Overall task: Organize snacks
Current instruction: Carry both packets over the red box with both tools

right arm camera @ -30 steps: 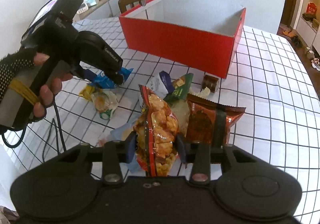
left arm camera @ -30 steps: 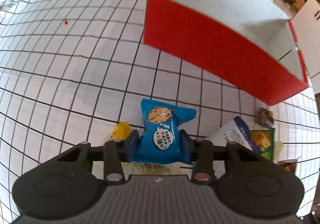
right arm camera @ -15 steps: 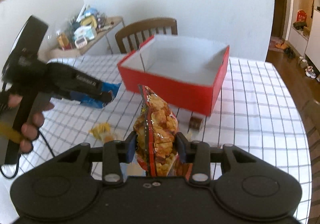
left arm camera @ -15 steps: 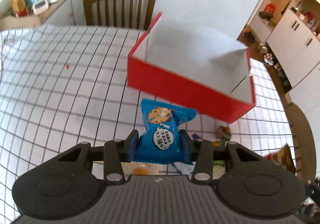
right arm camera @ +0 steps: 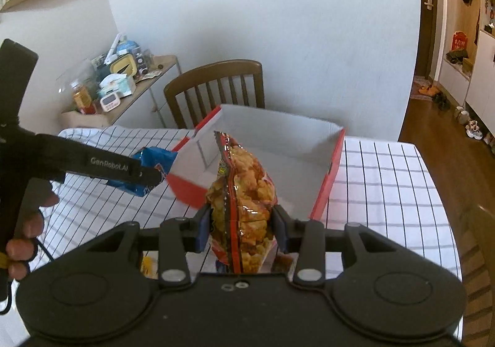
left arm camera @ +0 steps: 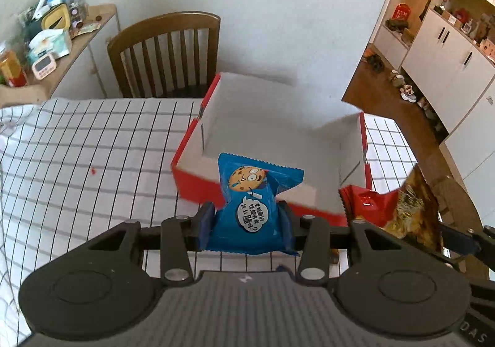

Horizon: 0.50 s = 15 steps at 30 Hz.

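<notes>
While left tongs (left arm camera: 246, 221) clamp "GenRobot.AI"-side cookie packet (left arm camera: 250, 207), right tongs (right arm camera: 242, 228) grip popcorn bag (right arm camera: 243, 201).

Brown slatted wooden chair (left arm camera: 168, 53) against white wall, behind table in white black-grid cloth (left arm camera: 77, 146). Cluttered wooden side shelf (right arm camera: 123, 84) left, with small white digital timer (left arm camera: 45, 67). White cabinets (left arm camera: 448, 47) right.

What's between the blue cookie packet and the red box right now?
Nothing: in the left wrist view the blue cookie packet, clamped in the left gripper, hangs right at the red box's near wall, no other object between.
</notes>
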Each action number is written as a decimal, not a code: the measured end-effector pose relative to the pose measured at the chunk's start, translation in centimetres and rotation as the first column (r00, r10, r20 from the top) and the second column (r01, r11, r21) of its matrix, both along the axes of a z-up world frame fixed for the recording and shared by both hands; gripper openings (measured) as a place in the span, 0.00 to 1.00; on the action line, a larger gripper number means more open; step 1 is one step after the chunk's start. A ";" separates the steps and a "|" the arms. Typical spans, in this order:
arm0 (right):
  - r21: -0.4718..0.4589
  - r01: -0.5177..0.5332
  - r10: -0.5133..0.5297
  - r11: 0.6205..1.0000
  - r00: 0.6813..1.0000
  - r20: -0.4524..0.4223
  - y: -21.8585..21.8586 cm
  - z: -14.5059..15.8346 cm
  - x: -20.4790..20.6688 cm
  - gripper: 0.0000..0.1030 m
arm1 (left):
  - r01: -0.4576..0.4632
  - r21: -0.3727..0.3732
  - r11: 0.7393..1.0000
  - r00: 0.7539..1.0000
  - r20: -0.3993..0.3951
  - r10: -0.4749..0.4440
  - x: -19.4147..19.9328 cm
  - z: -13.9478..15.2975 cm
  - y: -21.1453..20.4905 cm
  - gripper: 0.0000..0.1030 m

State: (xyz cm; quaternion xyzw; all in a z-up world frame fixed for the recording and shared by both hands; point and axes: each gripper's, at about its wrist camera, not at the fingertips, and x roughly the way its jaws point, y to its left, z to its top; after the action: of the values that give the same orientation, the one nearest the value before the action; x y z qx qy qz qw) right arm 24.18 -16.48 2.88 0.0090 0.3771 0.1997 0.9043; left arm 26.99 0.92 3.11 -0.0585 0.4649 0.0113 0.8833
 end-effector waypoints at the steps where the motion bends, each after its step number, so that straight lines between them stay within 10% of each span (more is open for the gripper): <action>1: -0.001 0.002 -0.002 1.000 1.000 -0.002 0.2 -0.1 0.9 0.39 | 0.002 0.004 1.000 1.000 -0.003 -0.002 0.6 0.0 -0.2 0.41; 15: -0.027 0.060 -0.062 0.998 0.996 -0.067 1.3 -4.0 11.9 0.39 | 0.010 0.068 0.998 0.997 -0.076 -0.004 9.9 -3.9 -2.1 0.41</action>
State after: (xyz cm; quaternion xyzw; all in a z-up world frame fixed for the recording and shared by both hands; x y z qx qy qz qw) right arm 36.08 -15.20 -1.15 0.0160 0.4096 0.1669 0.8967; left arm 36.93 -1.22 -0.79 -0.0263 0.4976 0.0261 0.8666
